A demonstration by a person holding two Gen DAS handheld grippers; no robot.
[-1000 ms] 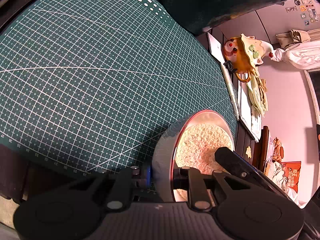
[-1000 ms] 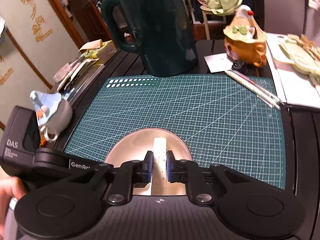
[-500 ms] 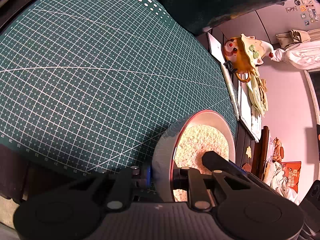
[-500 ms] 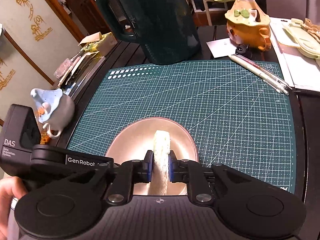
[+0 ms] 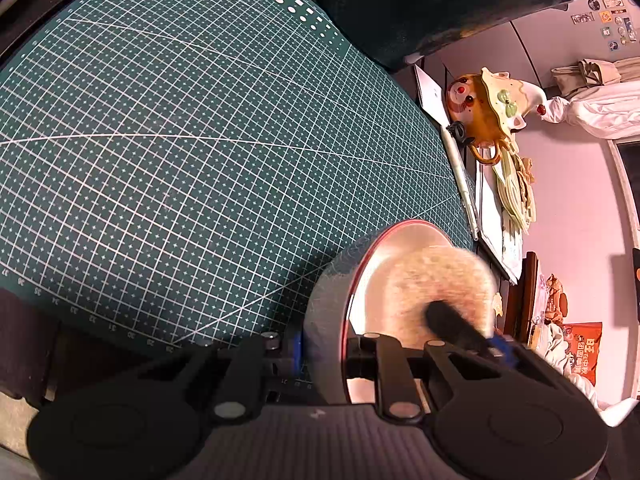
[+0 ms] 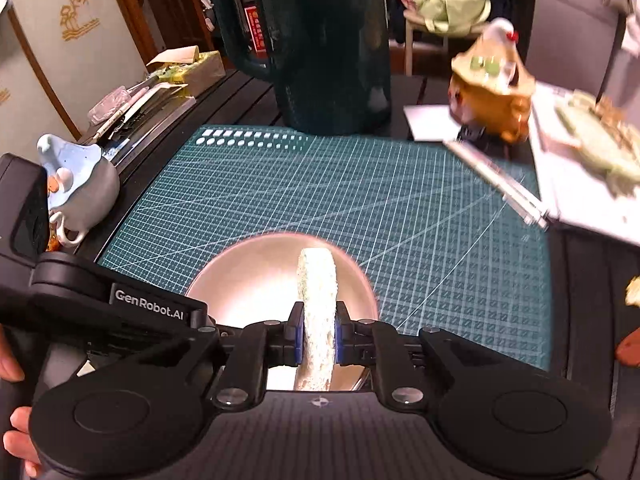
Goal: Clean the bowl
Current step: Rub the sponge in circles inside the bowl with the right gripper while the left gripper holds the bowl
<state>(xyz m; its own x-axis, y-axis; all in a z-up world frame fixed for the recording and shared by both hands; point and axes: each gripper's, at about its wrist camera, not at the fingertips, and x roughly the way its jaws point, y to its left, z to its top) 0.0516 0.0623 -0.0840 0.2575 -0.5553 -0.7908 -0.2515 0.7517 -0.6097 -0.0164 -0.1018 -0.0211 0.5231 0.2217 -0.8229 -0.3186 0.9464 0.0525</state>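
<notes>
A green cutting mat covers the dark table, reaching ahead of both grippers; a dark green jug stands beyond its far edge. The left gripper pinches the wall of the metal bowl, one finger outside and one inside; the right gripper is pressed on a pale sponge, whose front end is down inside the bowl.

Left tongs clamped on bowl rim, bowl tipped on edge, near right on green cutting mat. Blurred sponge inside bowl, right tongs gripping it. Orange figurine mug far right on desk.
</notes>
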